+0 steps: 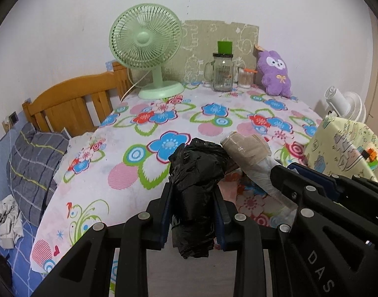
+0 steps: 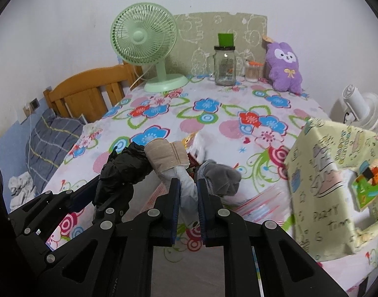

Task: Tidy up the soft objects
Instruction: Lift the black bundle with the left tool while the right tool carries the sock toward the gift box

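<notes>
My left gripper (image 1: 192,193) is shut on a crumpled black plastic bag (image 1: 197,173) and holds it above the near edge of the floral-covered table (image 1: 164,123). My right gripper (image 2: 189,190) is shut on a white bundle wrapped with a beige band (image 2: 167,158); the bundle also shows in the left wrist view (image 1: 248,153). The black bag (image 2: 125,165) and the bundle touch side by side. A grey knit glove (image 2: 219,177) lies on the table just right of my right gripper. A purple plush toy (image 1: 274,73) sits at the table's back right.
A green desk fan (image 1: 149,49), a glass jar (image 1: 222,73) with a green cap and a small cotton-swab cup (image 1: 245,76) stand at the back. A yellow-green patterned box (image 2: 337,185) stands at the right edge. A wooden bed with a striped pillow (image 1: 33,163) is left.
</notes>
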